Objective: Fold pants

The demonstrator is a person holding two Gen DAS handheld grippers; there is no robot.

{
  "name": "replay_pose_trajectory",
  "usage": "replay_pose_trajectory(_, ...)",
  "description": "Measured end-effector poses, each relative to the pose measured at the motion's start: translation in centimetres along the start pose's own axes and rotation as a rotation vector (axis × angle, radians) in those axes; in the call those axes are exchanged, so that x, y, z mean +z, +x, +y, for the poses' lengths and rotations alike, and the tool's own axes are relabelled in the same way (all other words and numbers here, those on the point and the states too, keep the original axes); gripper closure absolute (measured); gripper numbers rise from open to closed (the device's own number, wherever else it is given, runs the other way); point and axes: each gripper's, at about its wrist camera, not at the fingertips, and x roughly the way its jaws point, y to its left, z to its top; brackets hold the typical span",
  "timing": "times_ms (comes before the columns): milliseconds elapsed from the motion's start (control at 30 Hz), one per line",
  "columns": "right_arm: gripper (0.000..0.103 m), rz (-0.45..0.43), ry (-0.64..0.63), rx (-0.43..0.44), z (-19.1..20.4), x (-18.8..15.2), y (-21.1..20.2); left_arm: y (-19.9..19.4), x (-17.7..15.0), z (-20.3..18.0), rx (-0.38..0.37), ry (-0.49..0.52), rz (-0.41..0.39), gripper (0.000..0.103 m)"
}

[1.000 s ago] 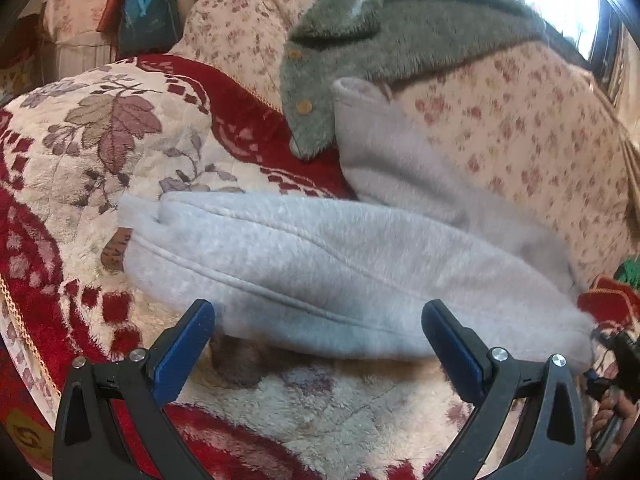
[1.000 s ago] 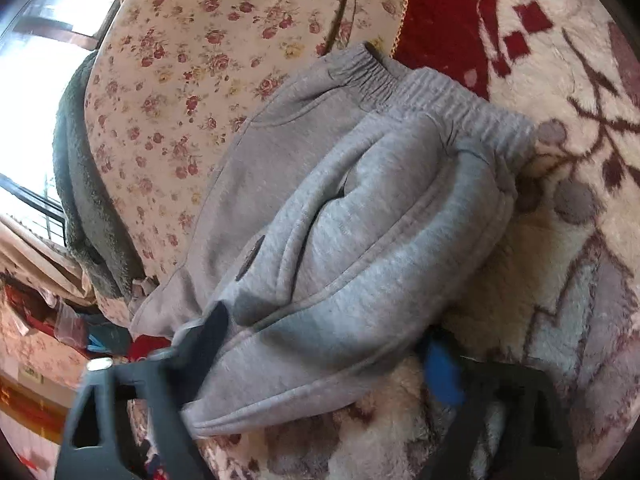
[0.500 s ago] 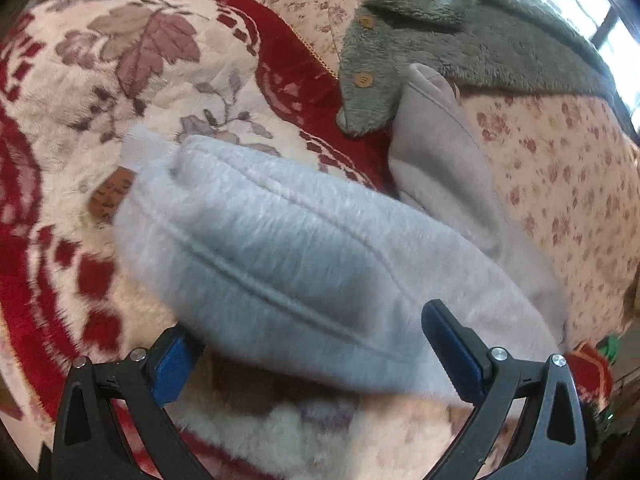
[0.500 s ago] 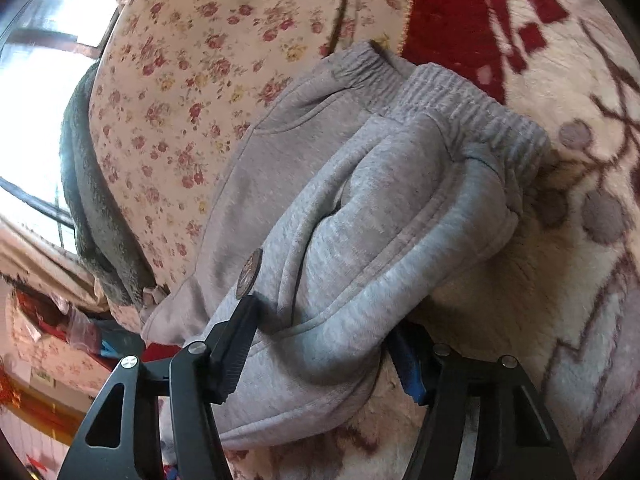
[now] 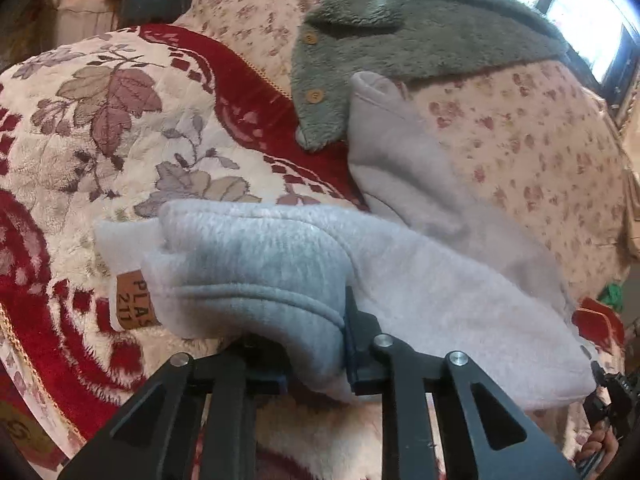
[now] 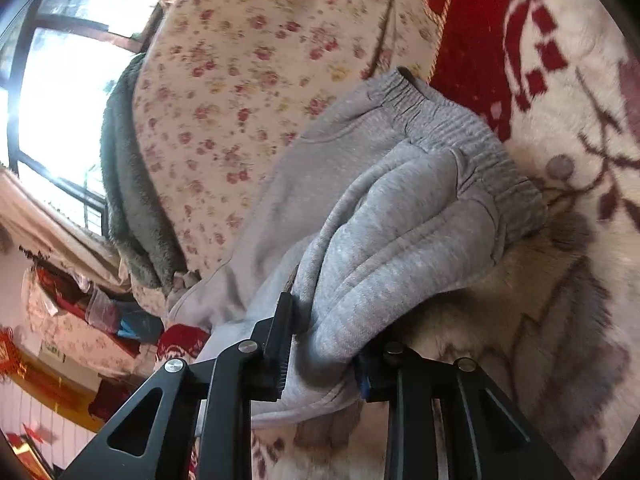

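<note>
Grey sweatpants [image 5: 420, 304] lie folded lengthwise on a bed, with one leg running up onto the floral cover. My left gripper [image 5: 310, 352] is shut on a bunched fold near the leg end, beside a brown leather label [image 5: 134, 300]. In the right wrist view the same pants [image 6: 400, 232] show their ribbed waistband [image 6: 460, 132] at the far end. The jaws of my right gripper [image 6: 326, 356] are closing, and the pads press on a thick fold of grey fabric between them.
A red-and-cream leaf-patterned blanket [image 5: 100, 140] lies under the pants. A floral cover [image 5: 540, 152] rises behind, with a green fleece jacket [image 5: 400, 40] draped over it and touching the pant leg. A bright window [image 6: 60, 100] is beyond. A hand [image 5: 600, 440] shows at the lower right edge.
Both grippers stood wide open around the pants earlier. Each has since closed onto the grey fabric, bunching it between the jaws. The right view has also lifted slightly.
</note>
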Motion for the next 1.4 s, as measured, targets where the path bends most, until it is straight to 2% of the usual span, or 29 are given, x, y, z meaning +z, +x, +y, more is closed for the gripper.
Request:
replay_pose_trajectory(200, 0.077, 0.017, -0.06, -0.01, 2.4, -2.7, -5.7, -2.4, 0.4, 0.7, -0.04, 0.046, 0.002, 0.084)
replay_pose_trajectory(267, 0.083, 0.031, -0.075, -0.025, 3.0, -4.0, -7.4, -2.4, 0.2, 1.0, -0.037, 0.067, 0.012, 0.084)
replay_pose_trajectory(367, 0.083, 0.04, -0.097, -0.061, 3.2, -5.6, -9.5, -1.7, -0.3, 1.6, -0.035, 0.082, 0.053, 0.084)
replay_pose_trajectory(467, 0.084, 0.069, -0.141, -0.167, 2.5, -6.7, -9.7, -1.0, -0.9, 2.1, -0.013, 0.072, 0.075, 0.084)
replay_pose_trajectory(567, 0.08, 0.112, -0.054, -0.194, 1.1, -7.1, -9.4, -1.0, -1.2, 2.7, -0.013, 0.044, 0.081, 0.07)
replay_pose_trajectory(600, 0.079, 0.13, -0.052, -0.229, 1.0, -7.0, -9.3, -1.0, -1.2, 3.0, -0.004, 0.024, 0.082, 0.052)
replay_pose_trajectory(633, 0.079, 0.147, -0.063, -0.268, 1.0, -7.0, -9.3, -1.2, -1.3, 3.6, 0.013, -0.001, 0.074, 0.043)
replay_pose_trajectory(700, 0.079, 0.164, -0.085, -0.381, 1.4, -6.8, -9.7, -1.7, -1.2, 4.7, -0.005, -0.05, 0.061, 0.038)
replay_pose_trajectory(733, 0.078, 0.151, -0.105, -0.441, 1.7, -6.6, -10.1, -1.8, -1.2, 5.1, -0.019, -0.069, 0.063, 0.034)
replay_pose_trajectory(800, 0.075, 0.095, -0.152, -0.497, 2.8, -6.0, -11.3, -1.9, -1.0, 5.5, -0.012, -0.099, 0.055, 0.028)
replay_pose_trajectory(867, 0.07, 0.058, -0.197, -0.476, 4.3, -5.4, -11.7, -2.1, -0.8, 5.4, 0.008, -0.108, 0.049, 0.027)
replay_pose_trajectory(900, 0.061, 0.059, -0.225, -0.452, 5.2, -5.2, -11.4, -2.3, -0.8, 5.1, 0.011, -0.103, 0.037, 0.027)
replay_pose_trajectory(933, 0.042, 0.068, -0.256, -0.418, 6.2, -5.2, -10.8, -2.7, -0.8, 4.7, 0.025, -0.09, 0.012, 0.027)
replay_pose_trajectory(1000, 0.027, 0.092, -0.317, -0.34, 8.0, -5.5, -8.9, -3.4, -0.7, 4.1, 0.04, -0.069, -0.031, 0.027)
replay_pose_trajectory(1133, 0.027, 0.165, -0.41, -0.239, 10.8, -6.5, -3.8, -3.5, 0.0, 4.5, 0.048, -0.073, -0.061, 0.027)
replay_pose_trajectory(1300, 0.027, 0.33, -0.436, -0.195, 11.6, -8.6, 3.3, -1.5, 1.2, 6.1, 0.078, -0.135, -0.021, 0.022)
replay_pose_trajectory(1400, 0.027, 0.373, -0.431, -0.201, 11.0, -9.7, 5.1, -0.6, 2.1, 6.9, 0.089, -0.163, -0.025, 0.02)
